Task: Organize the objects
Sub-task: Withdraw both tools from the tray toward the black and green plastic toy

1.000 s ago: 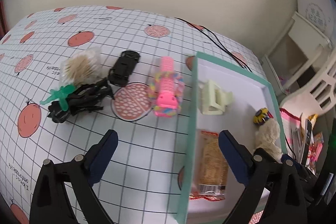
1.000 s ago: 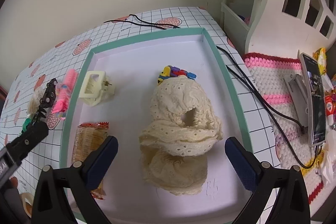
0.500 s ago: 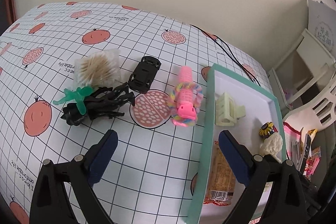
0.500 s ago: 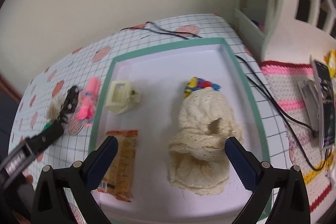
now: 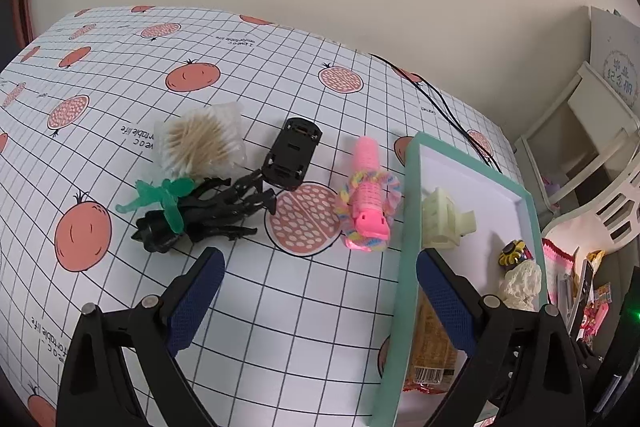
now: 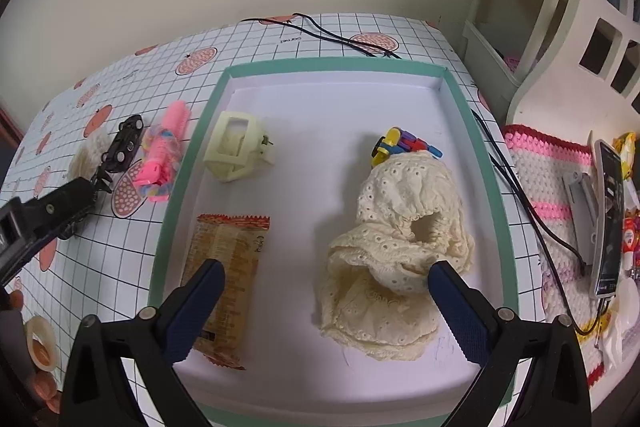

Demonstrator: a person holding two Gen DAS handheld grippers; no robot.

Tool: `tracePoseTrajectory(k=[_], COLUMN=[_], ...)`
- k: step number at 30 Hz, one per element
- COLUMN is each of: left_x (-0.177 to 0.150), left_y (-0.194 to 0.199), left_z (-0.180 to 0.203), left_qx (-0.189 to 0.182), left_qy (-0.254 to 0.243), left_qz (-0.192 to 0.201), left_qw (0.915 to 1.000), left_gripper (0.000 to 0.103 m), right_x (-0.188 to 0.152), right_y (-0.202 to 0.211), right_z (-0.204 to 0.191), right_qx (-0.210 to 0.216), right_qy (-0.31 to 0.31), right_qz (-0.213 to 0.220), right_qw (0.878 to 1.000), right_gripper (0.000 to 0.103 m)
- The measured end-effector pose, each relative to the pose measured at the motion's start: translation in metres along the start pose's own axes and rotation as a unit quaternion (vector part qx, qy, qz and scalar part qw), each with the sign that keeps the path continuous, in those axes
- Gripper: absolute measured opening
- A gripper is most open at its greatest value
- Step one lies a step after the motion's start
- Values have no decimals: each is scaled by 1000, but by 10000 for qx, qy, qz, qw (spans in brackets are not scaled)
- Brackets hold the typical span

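While four things wait on the cloth left of centre in my left view, namely the cotton swabs [image 5: 200, 143], black clips [image 5: 204, 215], toy car [image 5: 294, 157] and pink roller [image 5: 366, 195], I hold my left gripper [image 5: 316, 291] spread and empty. At right, the tray [image 6: 188, 183] holds the cream clip [image 6: 236, 151], snack packet [image 6: 228, 267], lace cloth [image 6: 400, 251] and bright toy [image 6: 404, 145]; my right gripper [image 6: 326, 301] hangs spread and empty. Roughly half done, I judge.

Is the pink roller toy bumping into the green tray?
Apart. The left wrist view shows white gridded tablecloth between the pink hair roller wrapped in a pastel band and the teal-rimmed white tray.
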State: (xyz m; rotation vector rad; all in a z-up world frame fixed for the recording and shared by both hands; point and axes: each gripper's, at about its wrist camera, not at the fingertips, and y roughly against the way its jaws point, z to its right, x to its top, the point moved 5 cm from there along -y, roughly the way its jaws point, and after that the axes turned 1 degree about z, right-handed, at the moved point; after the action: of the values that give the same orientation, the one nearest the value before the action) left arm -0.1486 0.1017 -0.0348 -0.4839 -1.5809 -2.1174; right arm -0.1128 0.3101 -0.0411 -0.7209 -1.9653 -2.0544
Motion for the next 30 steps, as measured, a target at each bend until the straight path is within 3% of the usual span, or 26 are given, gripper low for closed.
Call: tracePoseTrajectory(k=[10,18,30], left_x=[12,26,46], left_y=[6,15,22], left_z=[-23,-54,-126], left_qx=[105,211,536], left_qy=[68,229,699], left_qz=[86,137,249], left_qw=[9999,9994,9958], left_gripper=[97,97,97], right_x=[7,21,21], right_y=[1,12,7], right_z=[-15,-56,-126], right_qx=[-104,214,610], right_qy=[92,225,520], right_qz=[52,259,203], right_qw=[9999,9992,9966], right_gripper=[103,103,103])
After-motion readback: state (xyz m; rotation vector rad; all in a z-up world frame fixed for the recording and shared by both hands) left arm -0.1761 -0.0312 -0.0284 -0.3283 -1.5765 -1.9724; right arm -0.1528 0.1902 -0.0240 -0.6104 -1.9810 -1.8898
